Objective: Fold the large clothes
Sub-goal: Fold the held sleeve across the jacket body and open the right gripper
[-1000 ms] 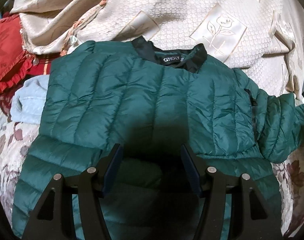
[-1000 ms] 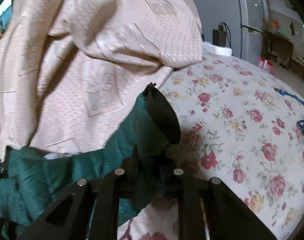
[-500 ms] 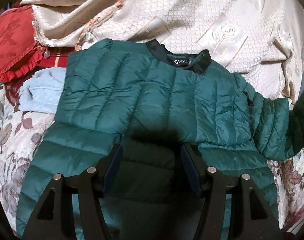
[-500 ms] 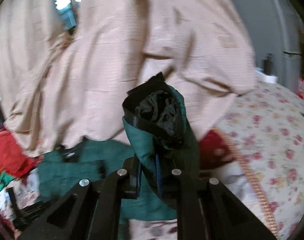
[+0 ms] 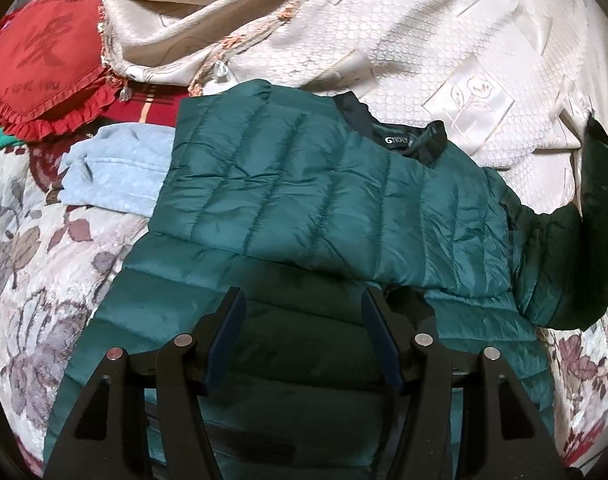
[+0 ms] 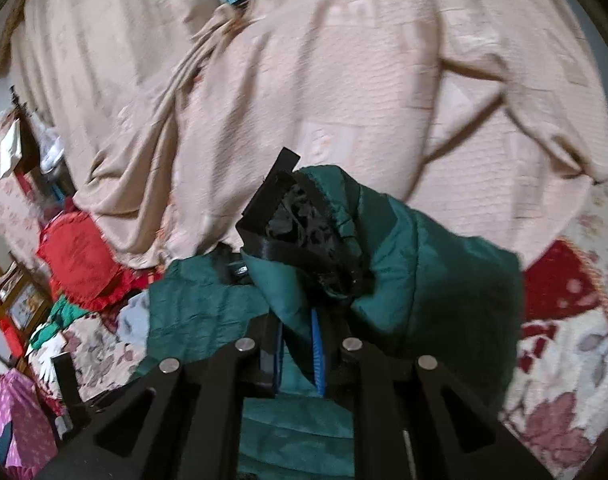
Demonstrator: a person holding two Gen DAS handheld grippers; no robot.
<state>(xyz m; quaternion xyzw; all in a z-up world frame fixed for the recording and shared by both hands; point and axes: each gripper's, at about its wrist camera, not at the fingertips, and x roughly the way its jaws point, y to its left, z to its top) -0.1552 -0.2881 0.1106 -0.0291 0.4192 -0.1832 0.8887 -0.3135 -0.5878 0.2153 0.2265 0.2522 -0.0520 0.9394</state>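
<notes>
A dark green quilted jacket (image 5: 324, 192) with a black collar lies spread on the floral bedspread (image 5: 31, 264). My left gripper (image 5: 301, 300) hovers open over the jacket's lower half, with nothing between its fingers. At the right edge of the left wrist view one sleeve (image 5: 596, 184) is lifted off the bed. In the right wrist view my right gripper (image 6: 297, 344) is shut on that sleeve (image 6: 432, 276) near its cuff. The black cuff lining (image 6: 304, 228) stands up above the fingers. The jacket body (image 6: 199, 308) lies beyond and to the left.
A piled cream embossed quilt (image 5: 384, 40) fills the back of the bed. At the left, a red frilled cushion (image 5: 43, 68) and a light blue cloth (image 5: 119, 172) lie beside the jacket. Furniture and clutter stand past the bed's left edge (image 6: 19, 312).
The right gripper has lifted the sleeve and swung it left toward the jacket body, and the sleeve now stands raised. The left gripper has drifted slightly left, still open.
</notes>
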